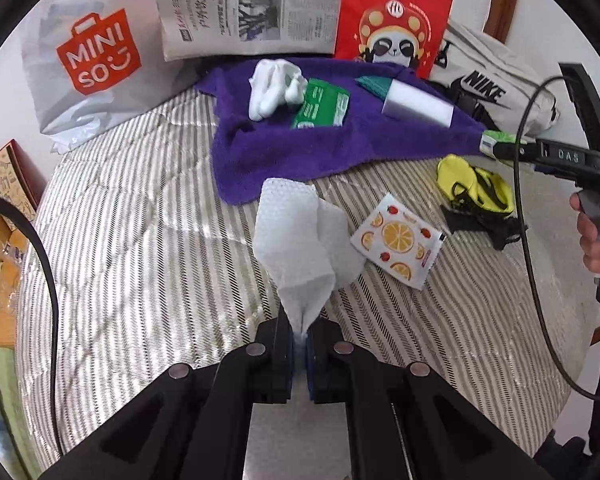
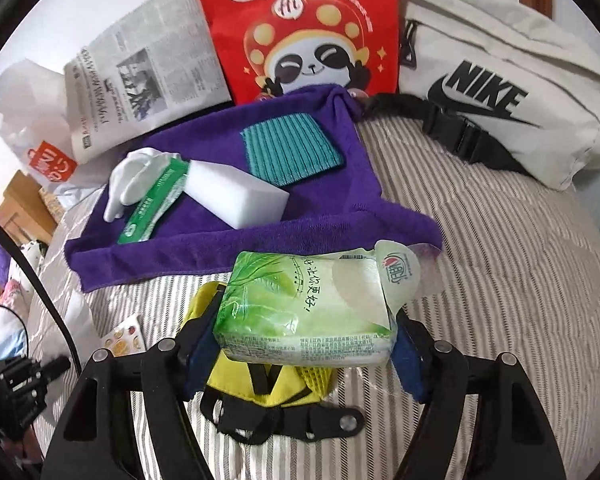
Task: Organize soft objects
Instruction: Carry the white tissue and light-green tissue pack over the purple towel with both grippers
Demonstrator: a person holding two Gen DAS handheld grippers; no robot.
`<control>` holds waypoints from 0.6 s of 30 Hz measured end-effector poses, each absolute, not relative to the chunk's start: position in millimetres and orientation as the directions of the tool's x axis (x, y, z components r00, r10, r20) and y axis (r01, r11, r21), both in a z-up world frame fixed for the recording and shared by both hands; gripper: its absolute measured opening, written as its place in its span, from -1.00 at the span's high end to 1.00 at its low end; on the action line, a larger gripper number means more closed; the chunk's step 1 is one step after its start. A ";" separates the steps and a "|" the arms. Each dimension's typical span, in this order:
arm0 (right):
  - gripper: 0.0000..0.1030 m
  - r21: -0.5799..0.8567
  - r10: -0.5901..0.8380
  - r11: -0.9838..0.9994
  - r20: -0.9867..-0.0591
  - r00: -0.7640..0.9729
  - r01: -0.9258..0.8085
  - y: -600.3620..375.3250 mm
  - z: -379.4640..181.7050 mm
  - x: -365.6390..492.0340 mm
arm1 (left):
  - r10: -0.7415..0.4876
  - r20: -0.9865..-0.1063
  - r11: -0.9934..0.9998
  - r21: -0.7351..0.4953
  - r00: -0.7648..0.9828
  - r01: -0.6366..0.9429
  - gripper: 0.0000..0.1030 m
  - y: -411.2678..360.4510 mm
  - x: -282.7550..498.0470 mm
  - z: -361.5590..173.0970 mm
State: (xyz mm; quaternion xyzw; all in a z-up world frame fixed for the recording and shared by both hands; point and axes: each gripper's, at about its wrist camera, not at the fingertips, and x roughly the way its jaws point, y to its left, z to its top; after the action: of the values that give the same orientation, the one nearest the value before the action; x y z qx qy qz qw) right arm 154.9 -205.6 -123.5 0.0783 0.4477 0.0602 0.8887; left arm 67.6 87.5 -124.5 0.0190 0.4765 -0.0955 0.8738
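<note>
My left gripper (image 1: 299,344) is shut on the corner of a white textured cloth (image 1: 296,236), which hangs over the striped bedcover (image 1: 140,240). My right gripper (image 2: 304,340) is shut on a green tissue pack (image 2: 300,304), its blue pads (image 2: 202,340) pressing both ends, above a yellow mask with black straps (image 2: 276,392). In the left wrist view the right gripper (image 1: 490,144) is at the right corner of the purple towel (image 1: 292,152). On the towel lie white gloves (image 1: 274,88), a green packet (image 1: 322,106), a white sponge (image 1: 418,104) and a teal cloth (image 2: 288,148).
A fruit-print packet (image 1: 398,240) and the yellow mask (image 1: 476,188) lie on the bedcover right of the cloth. A Miniso bag (image 1: 84,64), a newspaper (image 1: 240,4), a red panda bag (image 1: 396,16) and a Nike bag (image 2: 500,92) stand along the back. Wooden furniture (image 1: 8,176) is at the left.
</note>
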 end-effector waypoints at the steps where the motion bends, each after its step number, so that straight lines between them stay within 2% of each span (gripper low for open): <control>1: -0.43 0.192 0.180 0.980 -0.781 0.599 -0.044 -206.5 -119.9 152.1 | -0.155 -0.832 0.981 -0.065 0.532 0.184 0.89 89.1 66.3 -120.8; 5: -0.43 0.200 0.195 0.978 -0.767 0.612 -0.061 -208.6 -110.4 147.3 | -0.205 -0.813 0.975 -0.119 0.546 0.189 0.89 94.5 61.2 -107.1; 18: -0.43 0.194 0.238 0.971 -0.742 0.626 -0.138 -205.4 -81.7 162.7 | -0.232 -0.779 0.966 -0.114 0.582 0.232 0.89 77.3 86.4 -69.0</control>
State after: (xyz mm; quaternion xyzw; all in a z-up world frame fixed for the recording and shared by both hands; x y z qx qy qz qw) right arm 162.7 -205.4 -81.7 0.0591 0.4193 0.1045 0.8999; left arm 86.4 77.3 -69.0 0.0000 0.4382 -0.1305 0.8893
